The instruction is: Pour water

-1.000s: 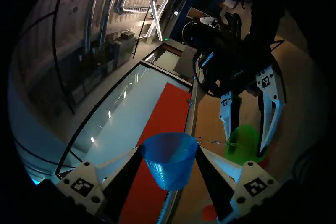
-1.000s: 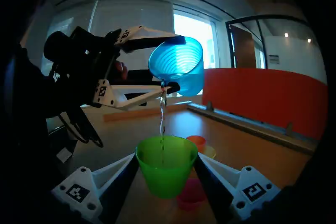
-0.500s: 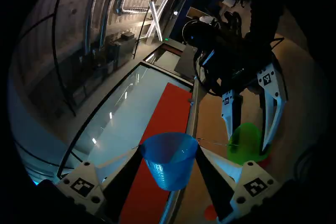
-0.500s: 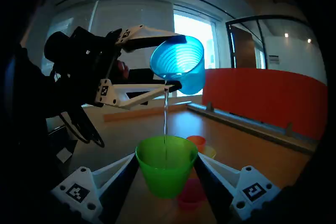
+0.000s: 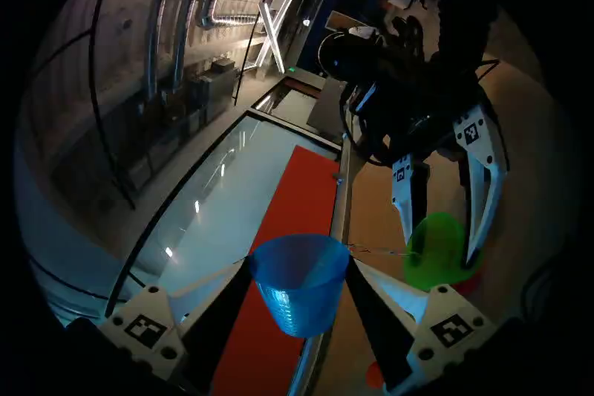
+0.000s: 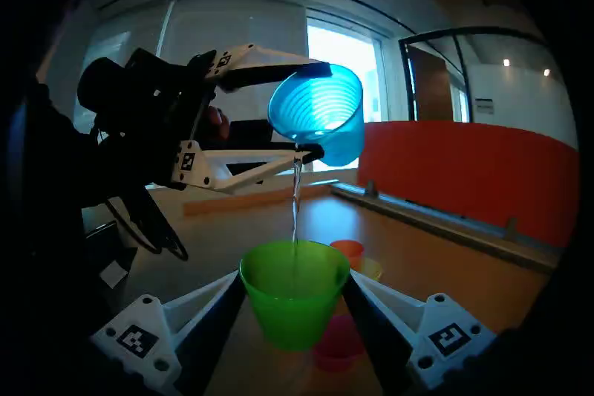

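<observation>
My left gripper (image 5: 301, 293) is shut on a blue cup (image 5: 299, 292); in the right gripper view that blue cup (image 6: 319, 119) is tipped on its side, mouth toward me, above the green cup (image 6: 294, 300). A thin stream of water (image 6: 295, 199) falls from its rim into the green cup. My right gripper (image 6: 294, 305) is shut on the green cup, holding it upright over the wooden table (image 6: 416, 262). In the left gripper view the green cup (image 5: 436, 250) sits between the right gripper's white fingers (image 5: 405, 195).
A pink cup (image 6: 340, 342), a yellow cup (image 6: 369, 268) and an orange cup (image 6: 347, 250) stand on the table behind the green cup. An orange partition (image 6: 475, 173) runs along the table's far right edge. A hand (image 6: 217, 122) holds the left gripper.
The blue cup has shifted slightly right and up above the green cup, and the water stream keeps falling into it. The green cup has stayed in place.
</observation>
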Tool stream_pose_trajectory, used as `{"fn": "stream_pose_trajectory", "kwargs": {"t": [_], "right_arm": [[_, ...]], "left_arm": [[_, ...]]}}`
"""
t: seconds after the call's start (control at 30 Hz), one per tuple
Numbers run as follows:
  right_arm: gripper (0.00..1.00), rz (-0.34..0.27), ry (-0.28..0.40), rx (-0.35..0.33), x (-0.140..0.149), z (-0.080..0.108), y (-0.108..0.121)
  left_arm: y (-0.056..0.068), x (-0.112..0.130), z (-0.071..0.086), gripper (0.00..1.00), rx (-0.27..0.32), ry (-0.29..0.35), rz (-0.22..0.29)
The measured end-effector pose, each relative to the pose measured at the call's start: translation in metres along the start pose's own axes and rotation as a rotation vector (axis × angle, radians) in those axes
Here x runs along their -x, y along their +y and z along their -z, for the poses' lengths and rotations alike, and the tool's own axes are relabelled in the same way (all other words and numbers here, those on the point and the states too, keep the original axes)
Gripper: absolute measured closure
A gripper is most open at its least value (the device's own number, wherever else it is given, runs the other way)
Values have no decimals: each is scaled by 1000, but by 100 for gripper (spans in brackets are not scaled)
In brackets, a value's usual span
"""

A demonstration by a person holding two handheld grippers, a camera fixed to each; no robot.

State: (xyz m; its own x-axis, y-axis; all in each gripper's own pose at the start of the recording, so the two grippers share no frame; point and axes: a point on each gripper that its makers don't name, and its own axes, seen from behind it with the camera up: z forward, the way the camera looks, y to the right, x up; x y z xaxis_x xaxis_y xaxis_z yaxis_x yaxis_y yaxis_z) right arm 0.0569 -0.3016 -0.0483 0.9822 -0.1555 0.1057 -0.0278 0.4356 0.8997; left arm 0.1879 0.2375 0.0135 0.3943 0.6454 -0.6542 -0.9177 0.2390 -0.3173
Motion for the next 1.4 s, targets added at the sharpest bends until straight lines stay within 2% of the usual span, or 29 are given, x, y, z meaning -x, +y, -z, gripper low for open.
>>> {"fn": "stream_pose_trajectory", "kwargs": {"t": [1.4], "right_arm": [[9,11,2,-1,3,1,1]], "left_arm": [[-2,-6,0,12,-7,15,-54]]}}
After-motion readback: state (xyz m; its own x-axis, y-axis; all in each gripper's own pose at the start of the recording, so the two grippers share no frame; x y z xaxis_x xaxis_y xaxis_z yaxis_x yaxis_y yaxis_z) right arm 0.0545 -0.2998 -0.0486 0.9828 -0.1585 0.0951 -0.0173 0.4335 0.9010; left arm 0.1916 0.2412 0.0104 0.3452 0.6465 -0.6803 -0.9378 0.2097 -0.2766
